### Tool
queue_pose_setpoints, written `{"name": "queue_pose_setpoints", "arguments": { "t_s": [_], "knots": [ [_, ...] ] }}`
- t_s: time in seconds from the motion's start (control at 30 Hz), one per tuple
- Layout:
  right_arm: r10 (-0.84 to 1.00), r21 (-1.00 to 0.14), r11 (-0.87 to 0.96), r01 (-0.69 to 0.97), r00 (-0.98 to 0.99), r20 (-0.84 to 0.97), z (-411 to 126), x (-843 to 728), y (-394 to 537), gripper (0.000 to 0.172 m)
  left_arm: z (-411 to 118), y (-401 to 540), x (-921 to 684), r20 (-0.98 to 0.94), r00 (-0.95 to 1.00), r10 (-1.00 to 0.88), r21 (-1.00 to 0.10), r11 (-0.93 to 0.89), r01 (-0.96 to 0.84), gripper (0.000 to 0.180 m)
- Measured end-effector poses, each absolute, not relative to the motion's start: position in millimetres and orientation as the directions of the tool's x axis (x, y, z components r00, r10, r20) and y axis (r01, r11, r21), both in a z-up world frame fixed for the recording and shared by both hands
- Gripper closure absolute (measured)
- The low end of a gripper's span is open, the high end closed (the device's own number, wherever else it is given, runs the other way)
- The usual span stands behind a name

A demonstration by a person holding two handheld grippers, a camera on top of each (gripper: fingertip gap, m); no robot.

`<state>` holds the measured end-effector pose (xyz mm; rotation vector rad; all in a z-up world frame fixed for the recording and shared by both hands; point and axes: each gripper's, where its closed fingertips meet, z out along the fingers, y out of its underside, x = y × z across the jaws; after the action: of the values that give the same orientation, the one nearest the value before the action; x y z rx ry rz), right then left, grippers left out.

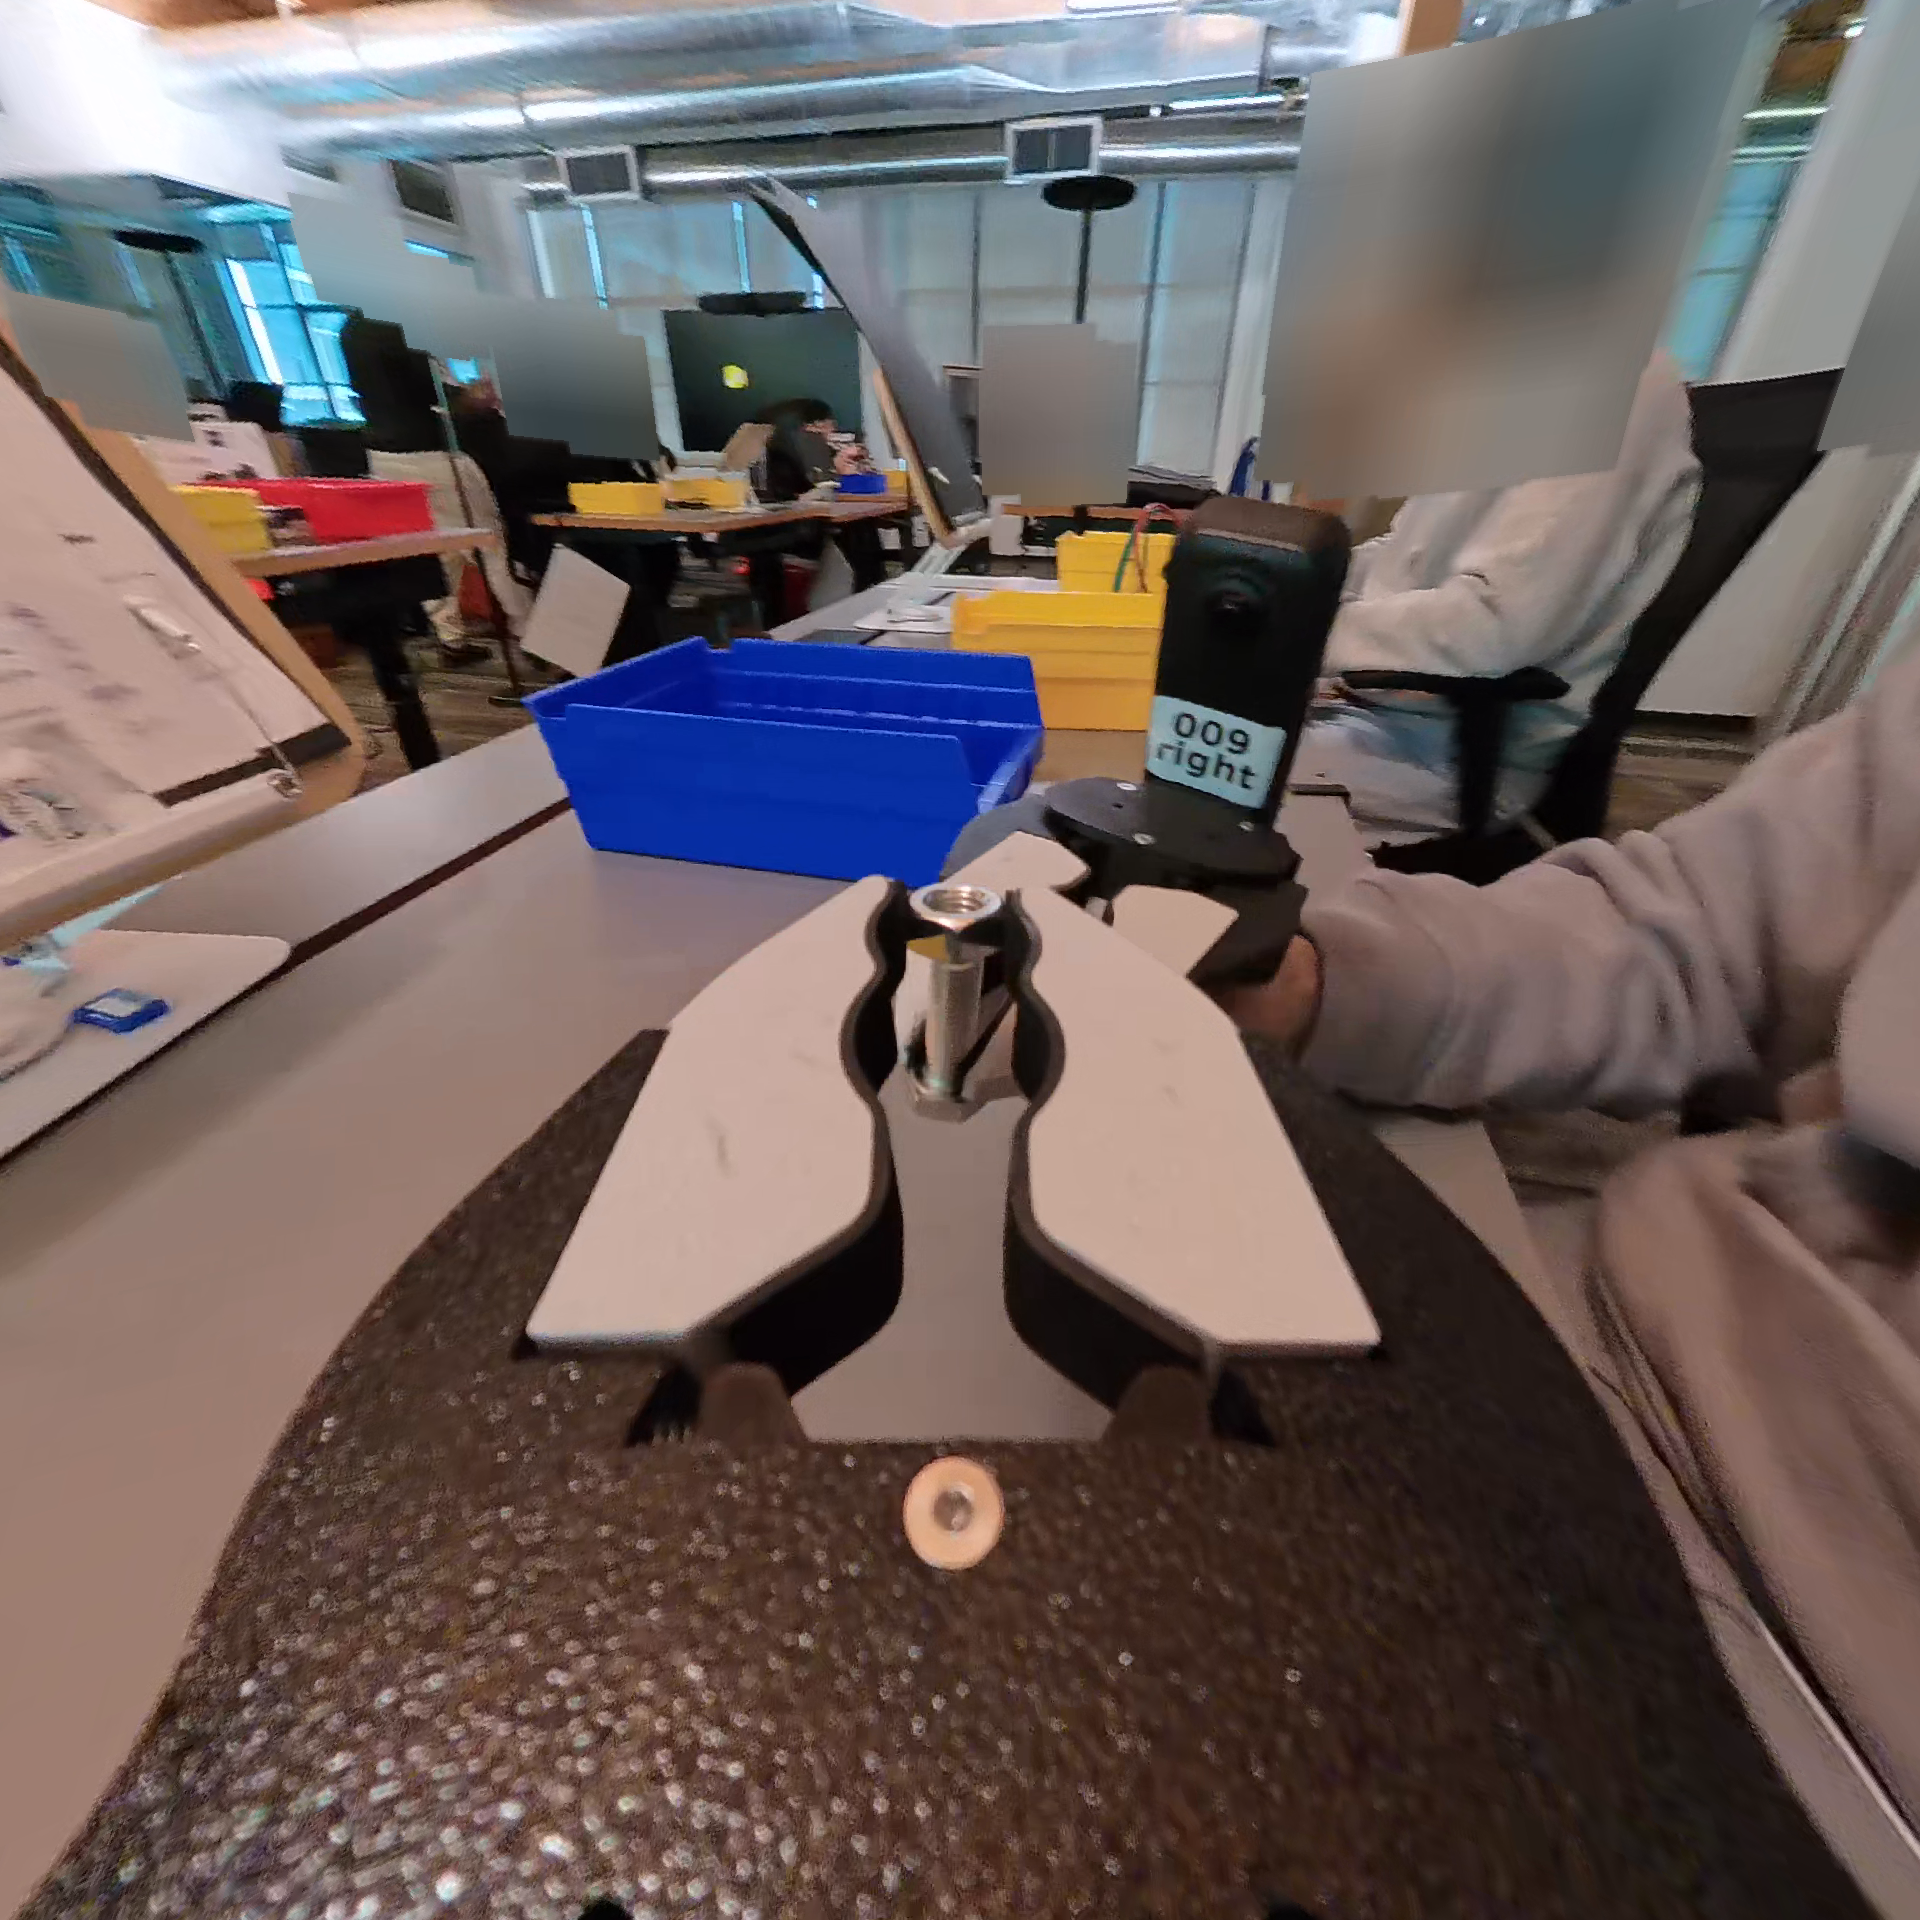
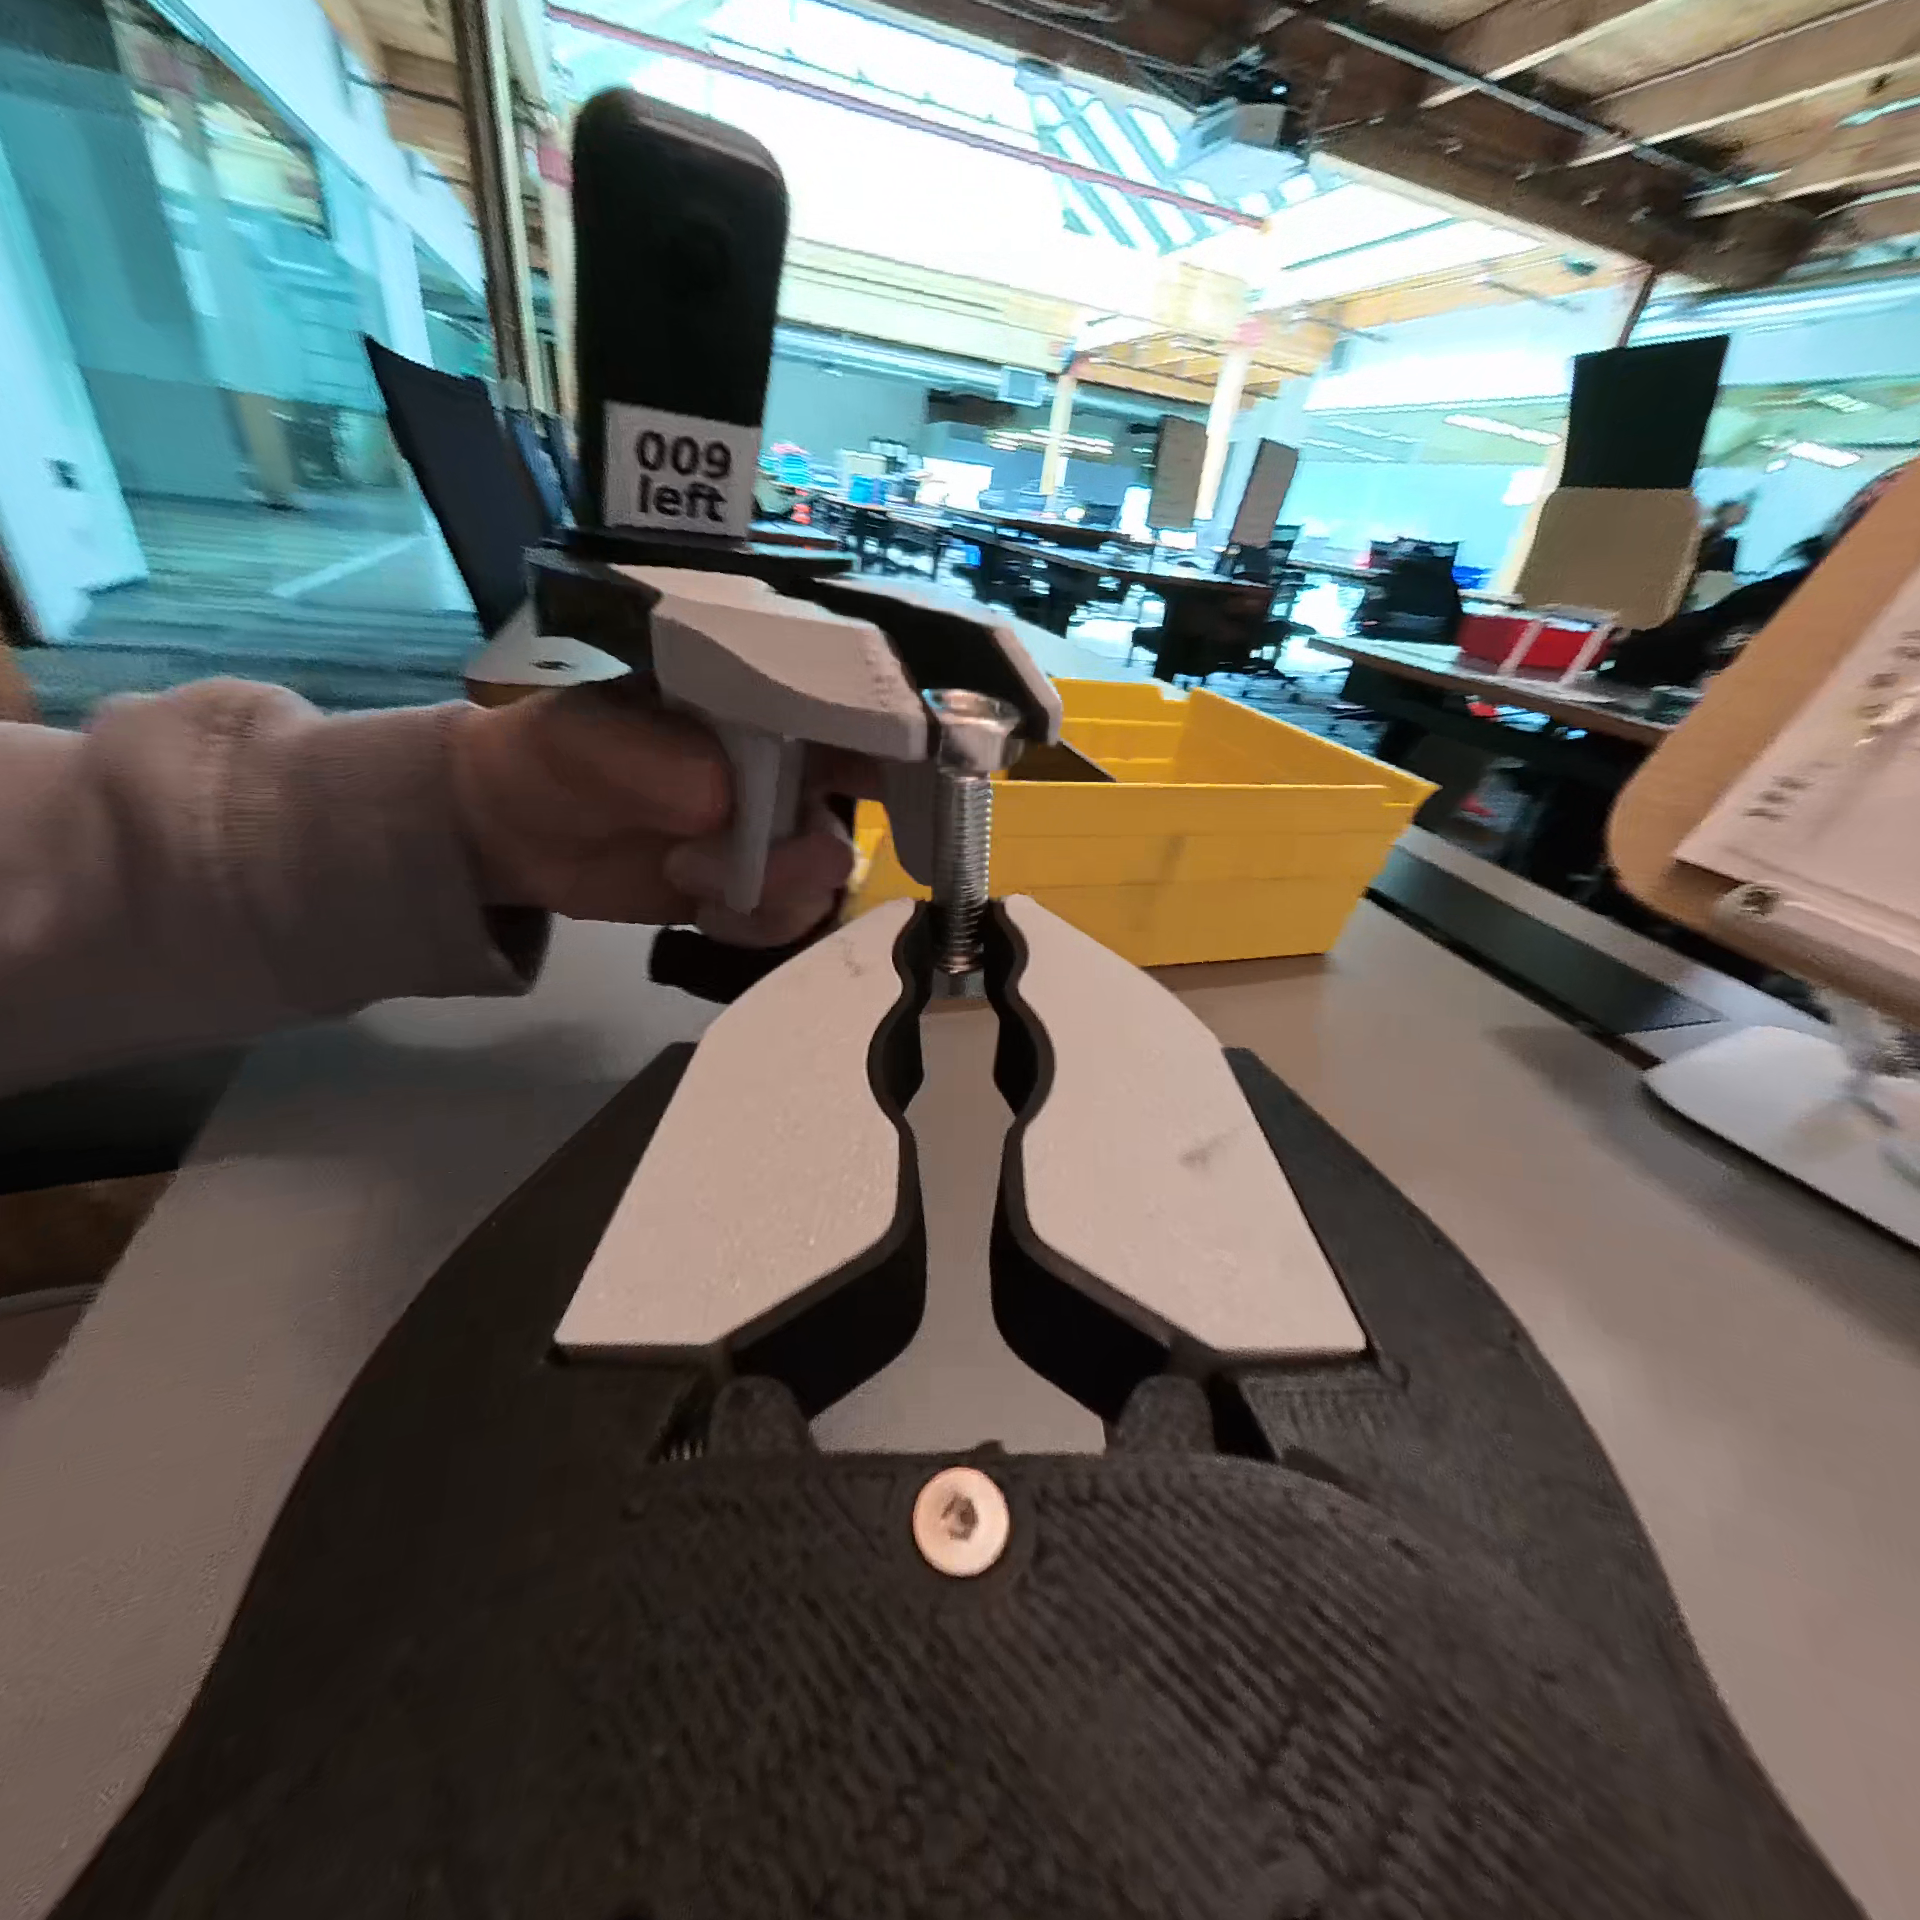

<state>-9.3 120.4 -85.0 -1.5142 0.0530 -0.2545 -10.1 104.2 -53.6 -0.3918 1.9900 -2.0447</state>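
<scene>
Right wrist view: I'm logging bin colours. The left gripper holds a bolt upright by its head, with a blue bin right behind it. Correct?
Not quite: the bin behind the bolt is yellow, not blue, as the right wrist view shows. The left gripper does hold the bolt upright by its head.

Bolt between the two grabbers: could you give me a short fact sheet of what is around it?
Setting: grey table in an open office
Bolt: silver, threaded, standing upright, above the table
Left gripper: clamped on the bolt's head from the sides
Right gripper: closed at the bolt's lower end, on a nut
Who holds them: a person in grey sleeves, hand on the left handle
Nearby: blue bin and yellow bin behind the grippers
</scene>
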Motion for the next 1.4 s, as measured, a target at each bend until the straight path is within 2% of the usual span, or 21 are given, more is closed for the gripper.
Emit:
{"name": "queue_pose_setpoints", "arguments": {
  "t_s": [0.2,0.37,0.8,1.23,1.4],
  "knots": [
    [-0.193,-0.991,0.066,0.12,0.976,0.106,-81,-11,121,0.162,-53,101,-7,0.04,-0.922,-0.386,-0.998,-0.056,-0.02,0.164],
    [-0.164,-0.992,0.117,0.044,0.986,0.025,-78,-9,117,0.163,-49,104,-10,0.054,-0.927,-0.37,-0.995,-0.098,-0.019,0.164],
    [-0.155,-0.994,0.096,0.053,0.987,0.038,-81,-11,120,0.163,-54,101,-10,0.06,-0.933,-0.354,-0.992,-0.122,-0.017,0.164],
    [-0.101,-0.994,0.105,0.013,0.995,0.002,-82,-16,122,0.163,-61,102,-13,-0.007,-0.944,-0.33,-1.0,-0.025,0.016,0.162],
    [-0.107,-0.995,0.096,0.025,0.994,0.014,-83,-16,122,0.163,-60,103,-14,0.003,-0.943,-0.334,-0.999,-0.048,0.014,0.163]
  ]
}}
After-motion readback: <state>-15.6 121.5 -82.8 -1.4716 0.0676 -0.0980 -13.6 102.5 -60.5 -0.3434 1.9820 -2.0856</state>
